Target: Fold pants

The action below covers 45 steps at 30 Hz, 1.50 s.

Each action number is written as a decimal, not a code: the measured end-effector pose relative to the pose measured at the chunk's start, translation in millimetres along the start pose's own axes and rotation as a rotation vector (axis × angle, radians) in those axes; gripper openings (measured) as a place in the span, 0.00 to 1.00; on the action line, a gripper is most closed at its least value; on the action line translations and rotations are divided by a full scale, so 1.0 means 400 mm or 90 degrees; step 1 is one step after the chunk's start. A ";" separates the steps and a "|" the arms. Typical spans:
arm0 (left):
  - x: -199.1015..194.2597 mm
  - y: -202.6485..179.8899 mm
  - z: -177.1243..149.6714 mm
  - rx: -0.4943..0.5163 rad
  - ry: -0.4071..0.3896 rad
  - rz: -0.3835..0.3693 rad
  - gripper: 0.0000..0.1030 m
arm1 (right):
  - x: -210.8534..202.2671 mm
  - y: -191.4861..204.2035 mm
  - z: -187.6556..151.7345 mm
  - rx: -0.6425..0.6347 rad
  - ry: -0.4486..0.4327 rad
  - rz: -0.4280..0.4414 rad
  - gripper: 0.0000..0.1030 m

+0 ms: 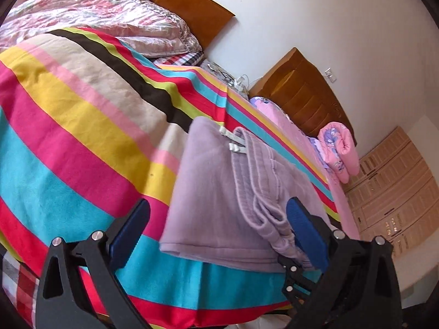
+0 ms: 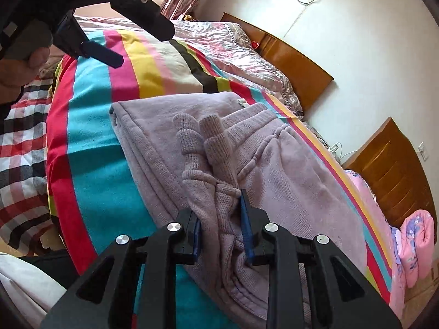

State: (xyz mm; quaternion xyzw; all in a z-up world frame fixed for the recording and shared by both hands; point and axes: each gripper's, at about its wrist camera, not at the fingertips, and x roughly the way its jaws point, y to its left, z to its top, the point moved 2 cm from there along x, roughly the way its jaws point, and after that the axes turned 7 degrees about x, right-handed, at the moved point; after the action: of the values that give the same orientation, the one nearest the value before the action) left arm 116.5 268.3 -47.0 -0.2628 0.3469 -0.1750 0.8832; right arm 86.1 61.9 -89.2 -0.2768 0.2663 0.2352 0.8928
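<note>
Pants: my lilac pants (image 2: 192, 142) lie folded on the striped bedspread (image 1: 68, 126), near its front edge.
Right gripper: my right gripper (image 2: 221, 227) is clamped on the ribbed cuffs (image 2: 208, 137), bunched between its blue pads.
Left gripper: my left gripper (image 1: 216, 219) has its fingers wide apart, nothing between them but the pants' edge below.
Right view only: it shows a hand (image 2: 19, 65) carrying the left tool.
Left view only: drawstring ends (image 1: 233, 141) show at the waistband.

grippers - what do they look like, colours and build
Both match: the left gripper and the right gripper have matte black angular linkage arms with triangular cut-outs and round silver bolt heads at the pivots. Their fingers carry flat blue pads. No cables, markings or sleeve can be made out.
</note>
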 end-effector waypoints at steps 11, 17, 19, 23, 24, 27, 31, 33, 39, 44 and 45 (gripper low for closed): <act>0.276 -0.187 0.001 0.021 0.228 -0.160 0.96 | -0.049 -0.015 0.004 0.008 -0.066 -0.017 0.27; 0.363 -0.177 -0.024 0.026 0.258 -0.088 0.71 | -0.158 -0.118 -0.055 0.068 -0.087 0.017 0.72; 0.359 -0.162 -0.026 0.018 0.247 -0.105 0.71 | -0.236 -0.198 -0.107 0.129 -0.121 -0.012 0.79; 0.357 -0.148 -0.027 0.015 0.241 -0.109 0.70 | -0.278 -0.334 -0.266 0.273 -0.049 -0.062 0.82; 0.358 -0.149 -0.028 0.017 0.241 -0.106 0.70 | -0.273 -0.345 -0.303 0.298 -0.020 -0.067 0.81; 0.360 -0.165 -0.028 0.025 0.244 -0.090 0.68 | -0.246 -0.358 -0.348 0.341 0.014 -0.061 0.81; 0.359 -0.182 -0.030 0.056 0.239 -0.045 0.53 | -0.175 -0.347 -0.347 0.319 0.063 -0.102 0.79; 0.349 -0.189 -0.027 0.075 0.226 -0.031 0.38 | -0.151 -0.354 -0.355 0.340 0.061 -0.103 0.79; 0.261 -0.322 0.027 0.203 0.128 -0.013 0.20 | -0.093 -0.342 -0.360 0.368 0.069 -0.102 0.81; 0.112 -0.398 0.147 0.260 0.040 -0.040 0.19 | -0.094 -0.344 -0.350 0.343 0.078 -0.145 0.82; 0.090 -0.376 0.155 0.257 0.033 -0.031 0.19 | -0.098 -0.339 -0.347 0.336 0.075 -0.149 0.85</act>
State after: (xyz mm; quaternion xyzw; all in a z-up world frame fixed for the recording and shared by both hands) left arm 166.3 151.6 60.9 -0.0840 0.3207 -0.2689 0.9043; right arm 85.9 -134.5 -113.4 -0.0768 0.3362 0.0365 0.9380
